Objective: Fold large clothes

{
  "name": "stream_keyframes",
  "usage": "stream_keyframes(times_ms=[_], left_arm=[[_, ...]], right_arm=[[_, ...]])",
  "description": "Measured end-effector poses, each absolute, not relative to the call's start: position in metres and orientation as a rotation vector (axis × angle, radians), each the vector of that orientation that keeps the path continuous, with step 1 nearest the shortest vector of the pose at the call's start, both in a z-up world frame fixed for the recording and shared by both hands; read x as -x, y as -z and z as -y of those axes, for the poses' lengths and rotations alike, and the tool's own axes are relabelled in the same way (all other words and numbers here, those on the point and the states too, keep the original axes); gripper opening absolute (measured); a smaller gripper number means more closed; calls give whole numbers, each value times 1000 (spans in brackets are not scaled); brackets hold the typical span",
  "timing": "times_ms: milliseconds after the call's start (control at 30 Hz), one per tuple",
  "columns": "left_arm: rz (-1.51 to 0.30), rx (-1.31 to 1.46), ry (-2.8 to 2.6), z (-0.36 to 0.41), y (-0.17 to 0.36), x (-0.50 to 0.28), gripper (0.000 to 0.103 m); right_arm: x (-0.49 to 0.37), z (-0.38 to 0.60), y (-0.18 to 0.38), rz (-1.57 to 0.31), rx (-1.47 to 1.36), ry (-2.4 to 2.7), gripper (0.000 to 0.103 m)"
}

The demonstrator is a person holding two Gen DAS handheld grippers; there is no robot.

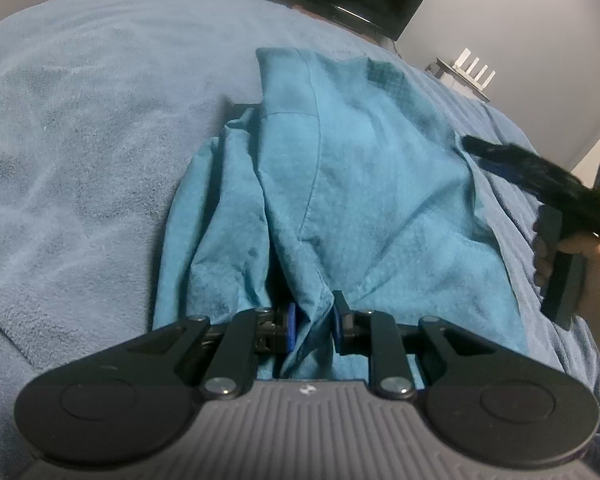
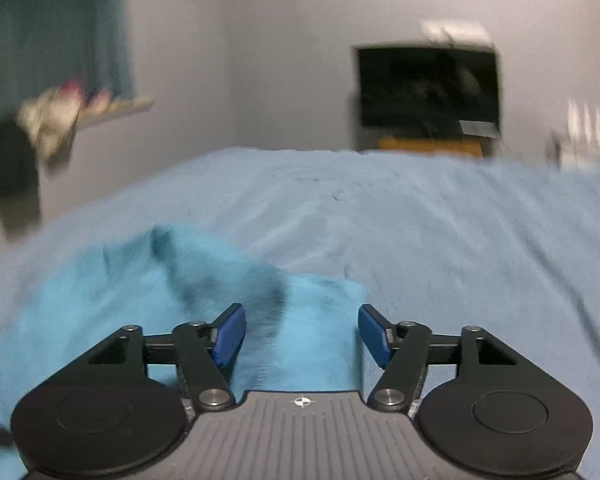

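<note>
Where the left claw point(image 1: 314, 326) sits lowest in its own view, its blue pads are clenched on a bunched fold of the teal garment point(image 1: 340, 184), and the cloth swallows most of both pads so only their edges show. From that pinch the garment runs away from the camera, lying rumpled along the bed point(image 1: 80, 120), with a seam line visible and a dark object half hidden under its left edge that cannot be made out. At the right edge of that view a hand point(image 1: 580, 264) grips the handle of the right claw point(image 2: 300, 336), whose black fingers are smeared by motion. In the right wrist view this claw stands released, its jaws wide, with blurred teal cloth lying under the gap and neither pad pressing on it. A light blue fleecy blanket covers the whole bed. Beyond it, against a pale grey wall, stand a dark television point(image 2: 428, 88) and a white router point(image 1: 474, 74) with upright antennas. Left of them hangs a teal curtain point(image 2: 60, 40) above a blurred shelf. No writing can be read.
</note>
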State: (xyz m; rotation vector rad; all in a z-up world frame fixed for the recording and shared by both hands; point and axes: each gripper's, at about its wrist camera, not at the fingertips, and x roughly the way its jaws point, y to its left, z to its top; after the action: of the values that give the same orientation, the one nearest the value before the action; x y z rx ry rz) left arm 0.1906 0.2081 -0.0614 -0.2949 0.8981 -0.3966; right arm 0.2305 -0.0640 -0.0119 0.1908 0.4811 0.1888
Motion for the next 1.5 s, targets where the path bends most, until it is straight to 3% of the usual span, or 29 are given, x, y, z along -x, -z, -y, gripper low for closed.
stream_keyframes(times_ms=[33, 100, 267, 500, 600, 733, 767, 933, 1000, 1100, 1167, 1233, 1500], left_arm=[[-899, 294, 396, -207, 62, -191, 19], [-900, 290, 396, -207, 62, -191, 19], [-902, 301, 398, -208, 63, -193, 19], [-908, 308, 402, -210, 65, -196, 19], [-913, 319, 405, -211, 67, -198, 19], [-918, 327, 406, -211, 71, -201, 19], [-919, 329, 407, -211, 72, -202, 19], [-914, 326, 404, -206, 75, -204, 21], [-887, 326, 420, -202, 73, -202, 23], [-821, 349, 447, -197, 64, -198, 33], [-779, 370, 465, -194, 57, -195, 34], [-762, 365, 469, -188, 53, -192, 45], [-819, 245, 504, -145, 61, -196, 46]], right_arm=[[-231, 76, 14, -490, -233, -187, 82], [-233, 103, 24, -545, -351, -211, 86], [-247, 139, 68, -746, -691, -410, 88], [-281, 120, 112, -875, -767, -630, 96], [-301, 110, 122, -863, -799, -676, 103], [-326, 107, 133, -838, -840, -690, 103], [-330, 106, 135, -831, -841, -684, 102], [-309, 101, 113, -710, -742, -607, 64], [-281, 106, 95, -646, -736, -574, 58], [-242, 123, 81, -558, -754, -515, 54], [-222, 148, 78, -525, -817, -479, 53], [-212, 176, 73, -516, -839, -442, 52], [-269, 280, 10, -501, -712, -289, 52]])
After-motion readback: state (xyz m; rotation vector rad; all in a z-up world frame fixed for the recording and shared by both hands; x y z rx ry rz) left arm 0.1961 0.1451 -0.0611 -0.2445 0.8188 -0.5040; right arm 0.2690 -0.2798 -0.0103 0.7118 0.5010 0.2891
